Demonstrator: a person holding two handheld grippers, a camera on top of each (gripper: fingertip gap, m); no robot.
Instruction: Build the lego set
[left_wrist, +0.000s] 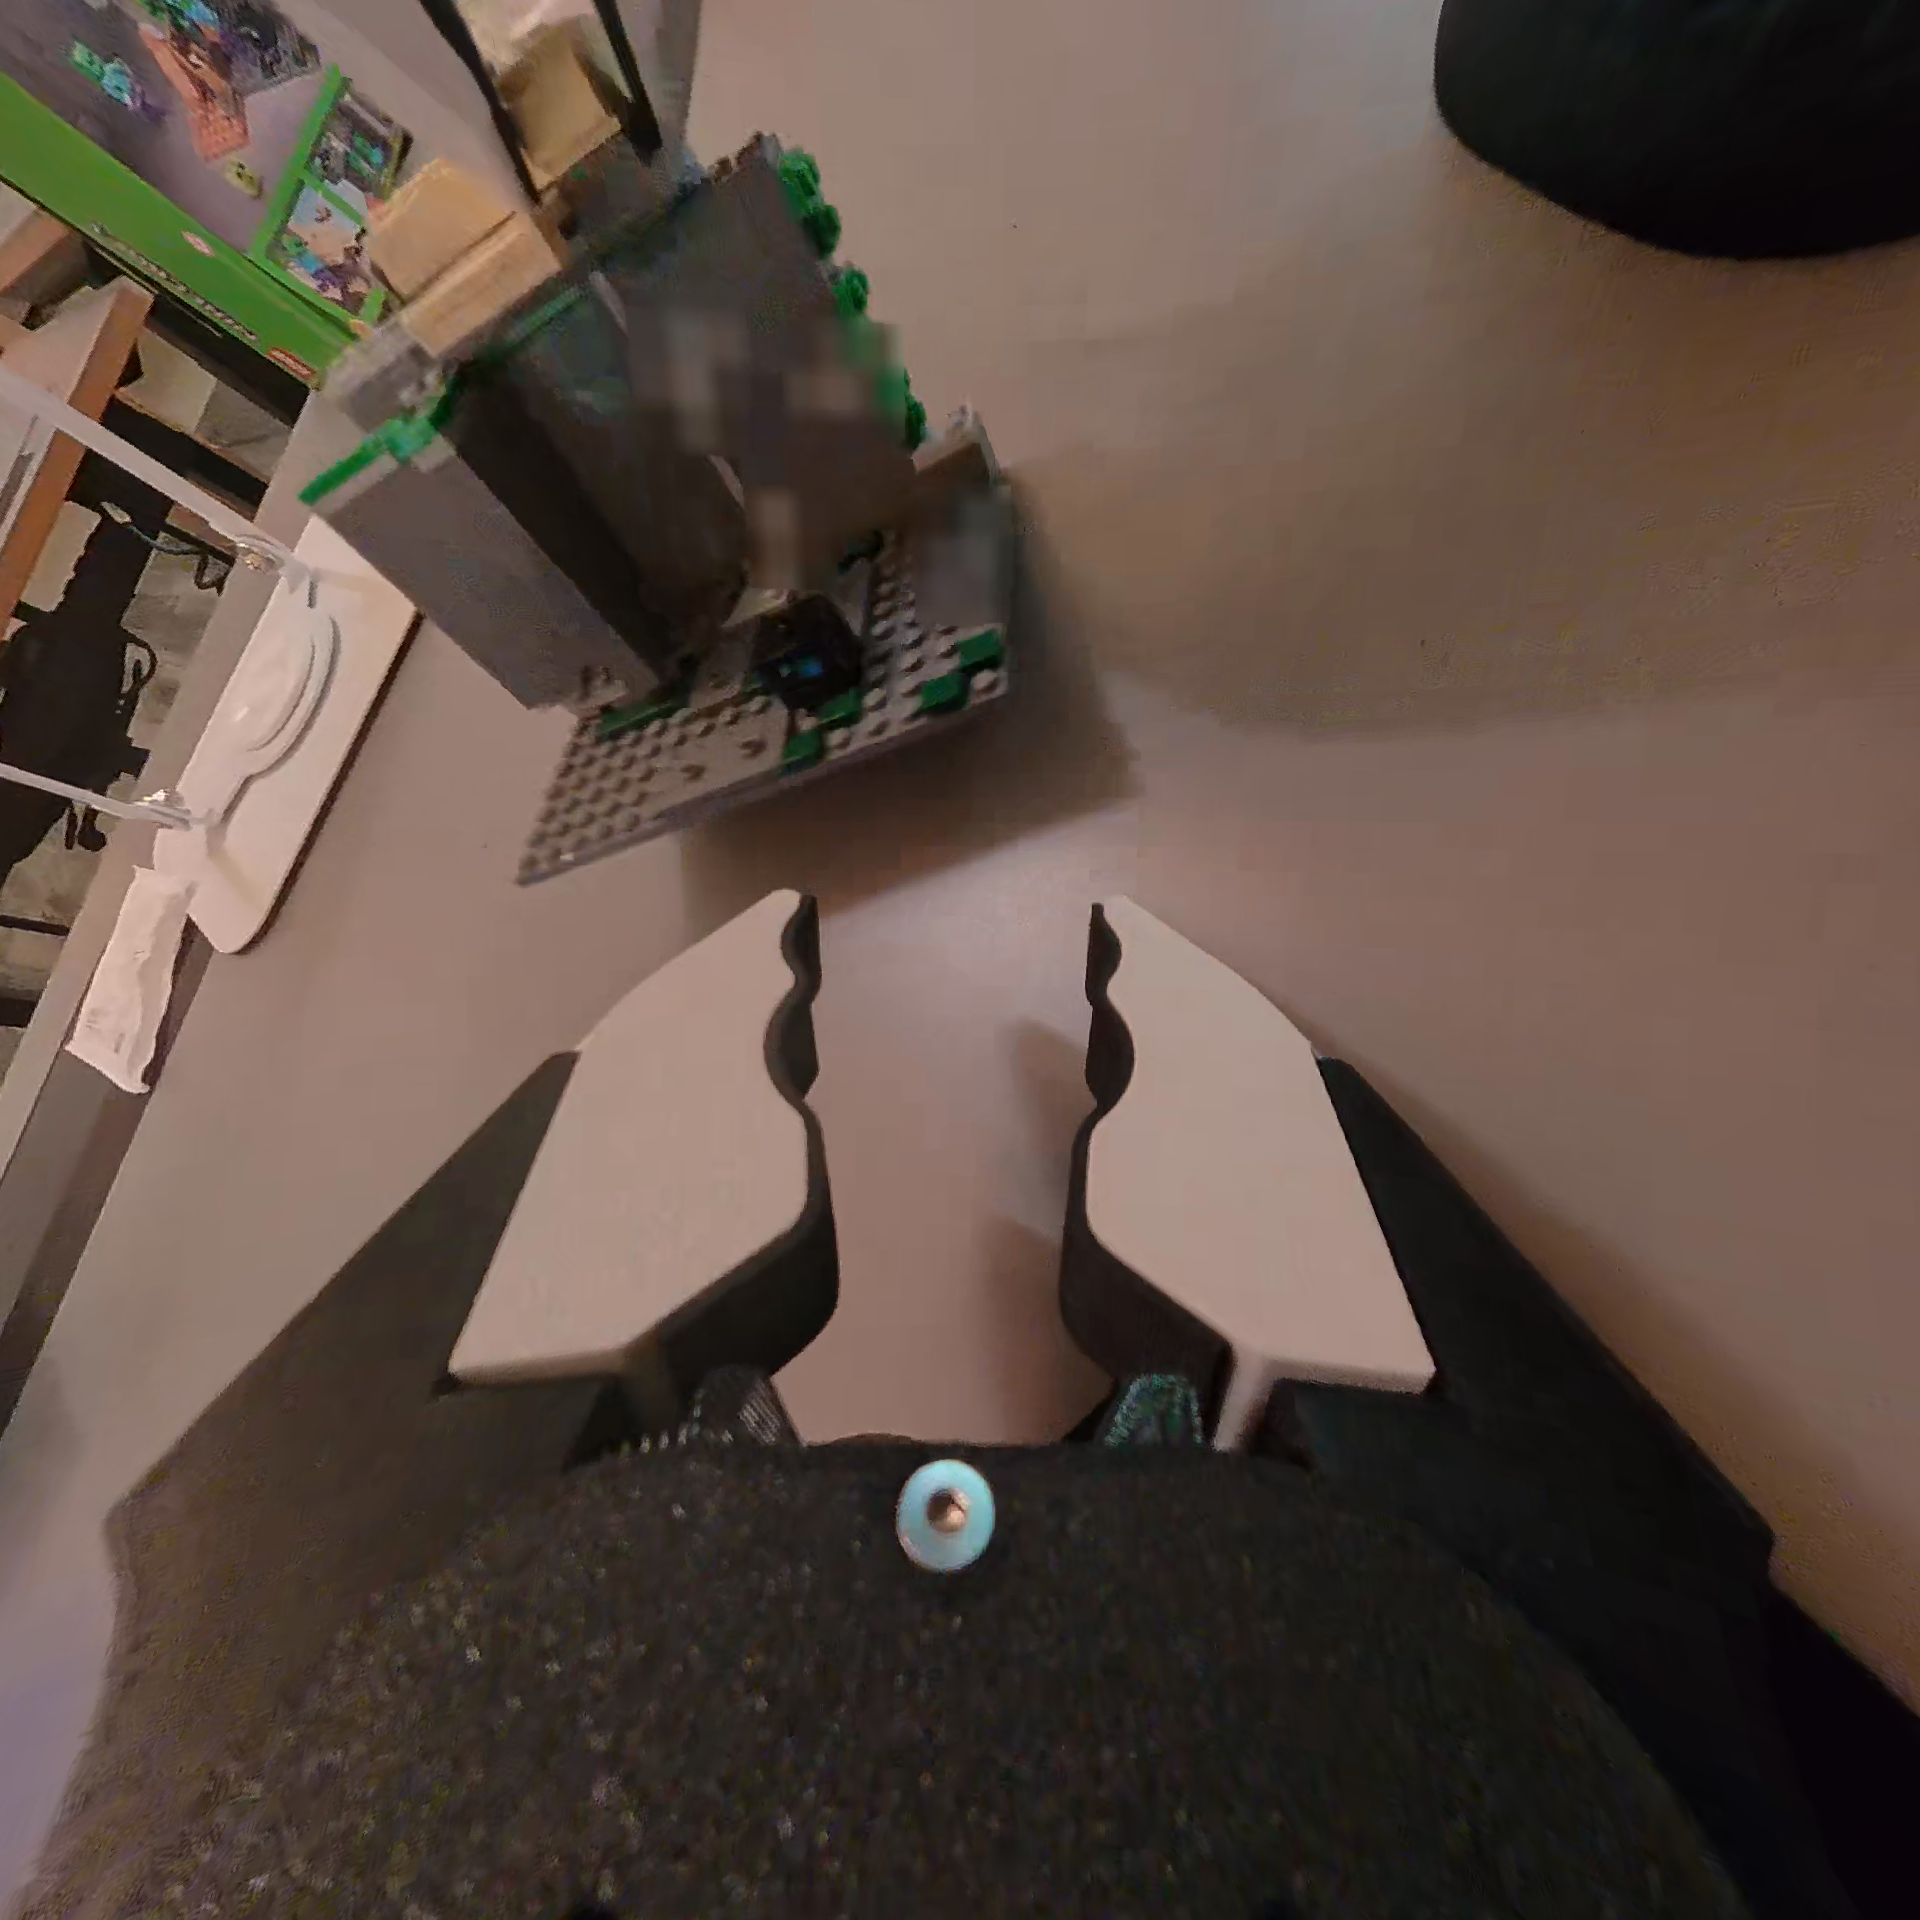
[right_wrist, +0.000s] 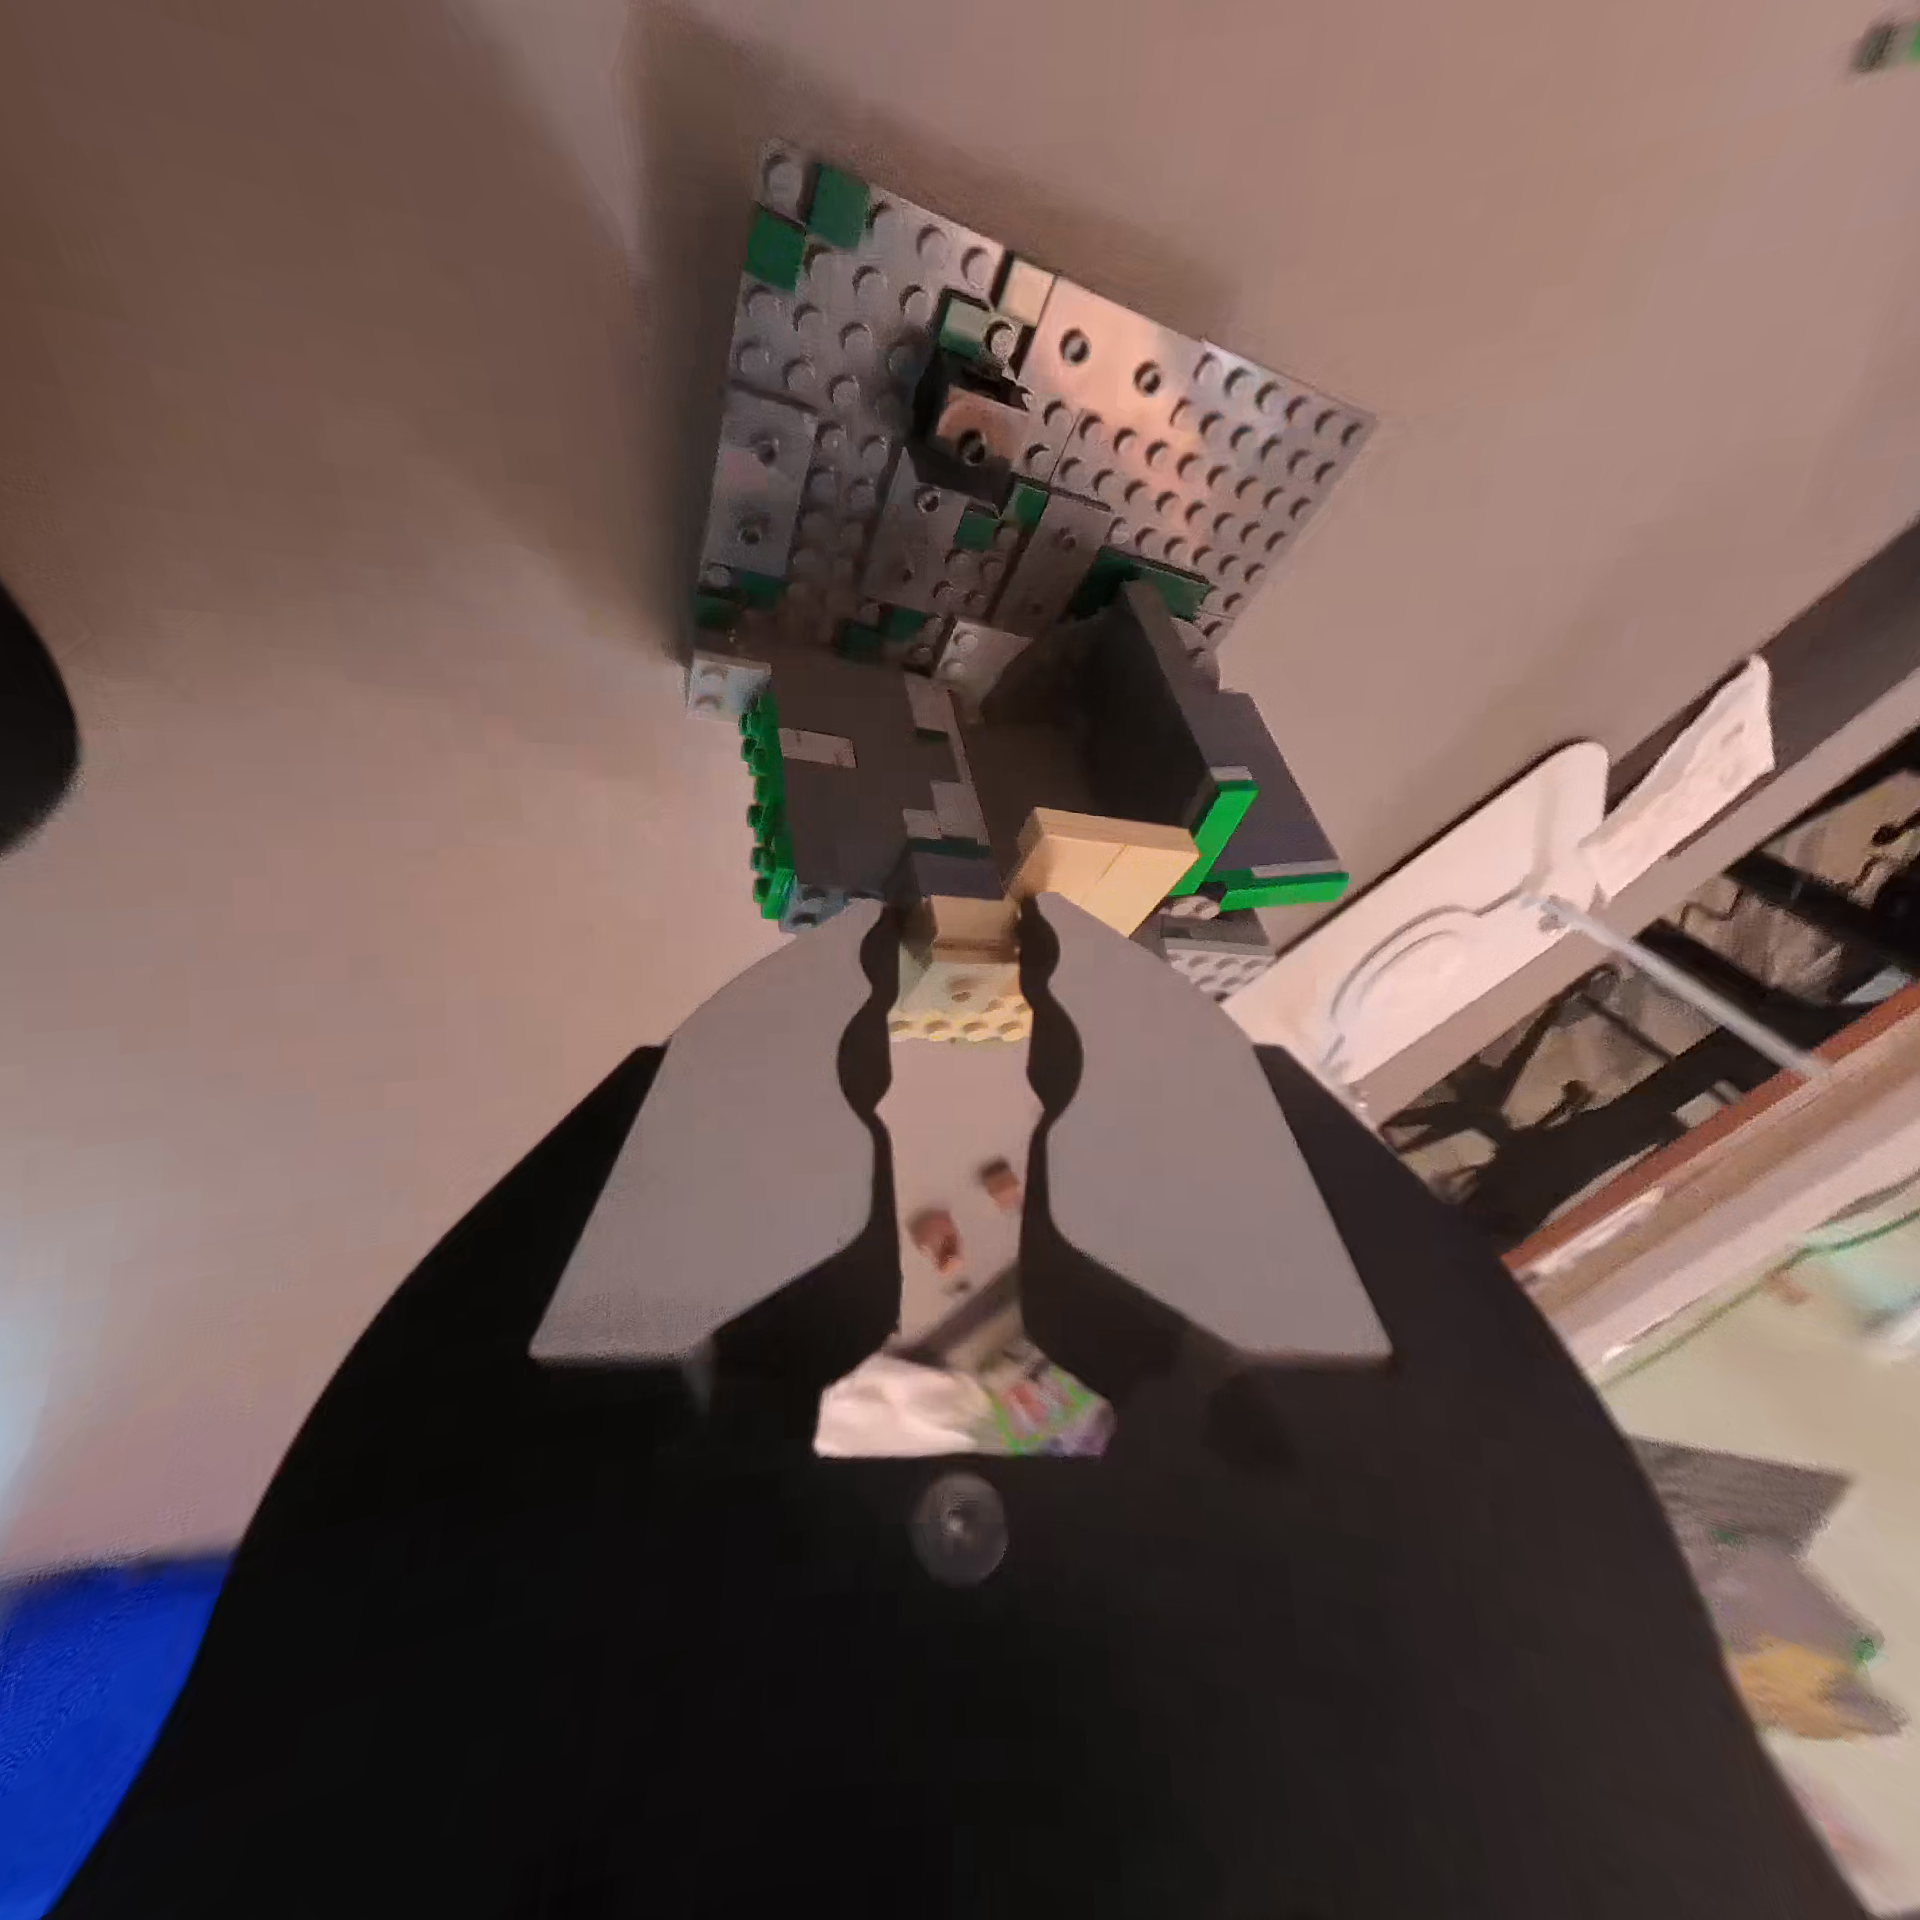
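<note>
- Right gripper (right_wrist: 956, 914): jaws pulled in narrow, pinching a small tan plastic brick block (right_wrist: 961, 982) with round studs on its face
- Just past those tips, touching or almost touching: more tan bricks (right_wrist: 1107, 857) on top of the tall dark grey brick tower (right_wrist: 883, 769); hard to tell if the pinched block is already pressed on
- Left gripper (left_wrist: 951, 909): jaws spread wide, nothing between them, just bare tabletop (left_wrist: 1455, 520) under them
- A little ahead of the left tips: the flat grey studded baseplate (left_wrist: 665, 800), sitting on the table, with the tower standing on its far half
- Done so far, by the look of it: big grey walls up, bright green trim (right_wrist: 1226, 821) on the edges, small dark green tiles (left_wrist: 961, 691) stuck on the plate, a little black and blue piece (left_wrist: 805, 649) at the foot of the tower
- Left to do, at a guess: lots of bare studs on the plate, tan top part only begun, so maybe halfway or a bit more
- Loose bits: two or three small brown pieces (right_wrist: 935, 1231) lying on the table, seen between the right jaws
- Containers: green cardboard set box (left_wrist: 156, 229) off at the table's far side, insides hidden; a crumpled see-through plastic bag (right_wrist: 914, 1408) low in the right view, too blurry to tell what is in it
- Farther out: white flat board (left_wrist: 301, 665) at the table edge
</note>
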